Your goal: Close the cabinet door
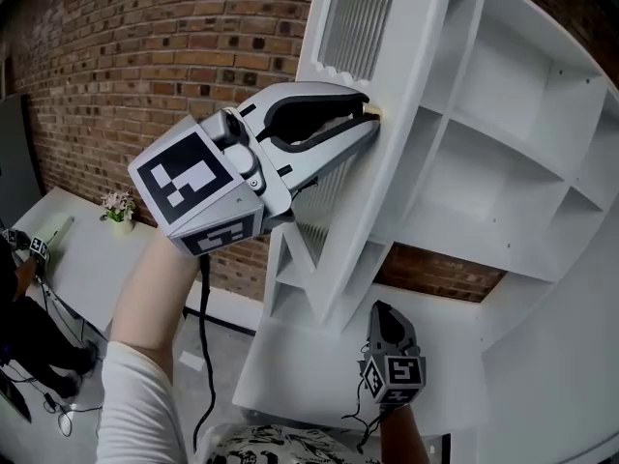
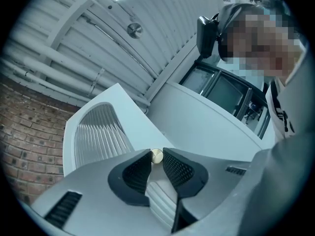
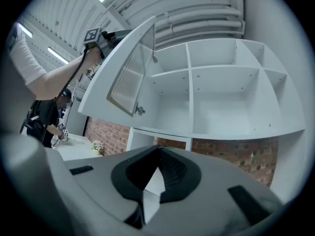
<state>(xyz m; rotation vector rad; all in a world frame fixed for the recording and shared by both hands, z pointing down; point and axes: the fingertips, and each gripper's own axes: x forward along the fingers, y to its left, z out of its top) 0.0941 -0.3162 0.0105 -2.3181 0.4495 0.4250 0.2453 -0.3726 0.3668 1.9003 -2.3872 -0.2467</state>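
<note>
The white cabinet door (image 1: 406, 95) with a ribbed glass panel stands swung out from the open-shelved white cabinet (image 1: 503, 182). My left gripper (image 1: 368, 114) is raised to the door's free edge. In the left gripper view its pads are closed around the small brass door knob (image 2: 156, 155). My right gripper (image 1: 381, 309) hangs low in front of the cabinet's lower part, pointing up, holding nothing. The right gripper view shows its jaw tips (image 3: 157, 150) meeting, with the door (image 3: 130, 70) and the shelves (image 3: 221, 97) far ahead.
A brick wall (image 1: 145, 56) runs behind the cabinet. A white table (image 1: 87, 259) at the left carries a small potted flower (image 1: 118, 208), with a person (image 3: 47, 117) beside it. A black cable (image 1: 205, 336) hangs from my left gripper.
</note>
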